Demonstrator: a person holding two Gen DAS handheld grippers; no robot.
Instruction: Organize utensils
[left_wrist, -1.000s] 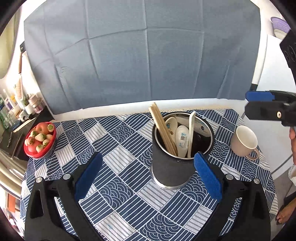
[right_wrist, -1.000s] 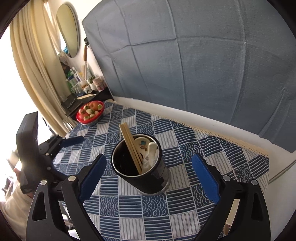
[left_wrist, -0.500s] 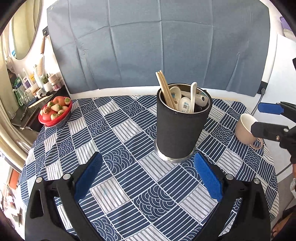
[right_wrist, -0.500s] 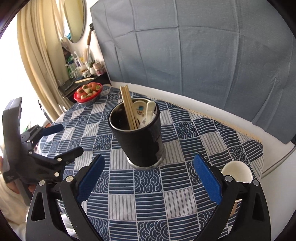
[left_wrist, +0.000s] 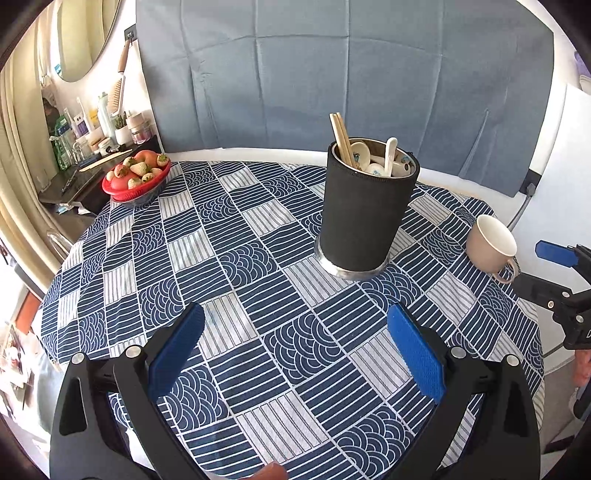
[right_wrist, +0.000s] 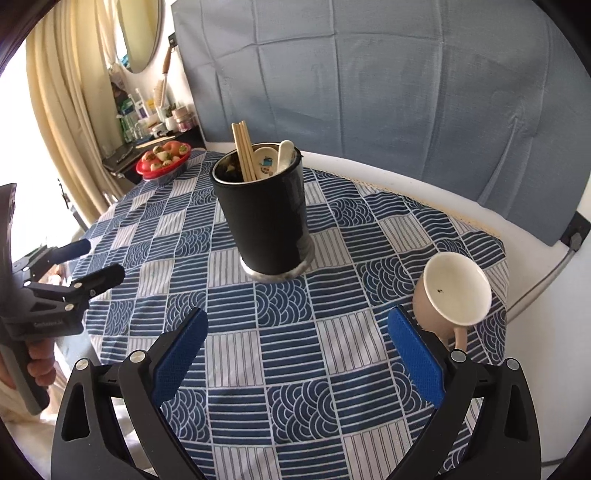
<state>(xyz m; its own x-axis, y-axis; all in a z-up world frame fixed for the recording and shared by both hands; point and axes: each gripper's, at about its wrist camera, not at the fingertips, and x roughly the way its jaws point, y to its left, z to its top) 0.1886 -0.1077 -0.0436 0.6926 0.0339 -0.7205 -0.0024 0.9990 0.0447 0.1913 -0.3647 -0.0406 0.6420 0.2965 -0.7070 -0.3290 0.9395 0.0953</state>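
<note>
So the black utensil holder (left_wrist: 364, 218) stands upright near the middle of the surface (left_wrist: 258, 332), which has a blue-and-white patterned cloth over it, and everything in it sticks out the top. The wooden chopsticks (left_wrist: 341, 138) have their long axis running up and leaning a bit to the left, tips poking well above the rim; from the right wrist view it looks like three or four sticks bunched together, can't say exactly. There are white ceramic spoons (left_wrist: 389, 155) in there too, one with its handle pointing straight up and at least two more lying lower with printed bowls showing, exact count is hard to tell. One cream cup (right_wrist: 452, 295) sits at the right edge of the surface, tipped so its mouth faces the camera, well apart from the holder. One red bowl of fruit (left_wrist: 136, 177) is at the far left corner. Both claws are spread wide with nothing between the blue pads: left claw (left_wrist: 295, 350) hangs over the near part of the cloth, right claw (right_wrist: 297, 350) likewise, just beside the cup.
</note>
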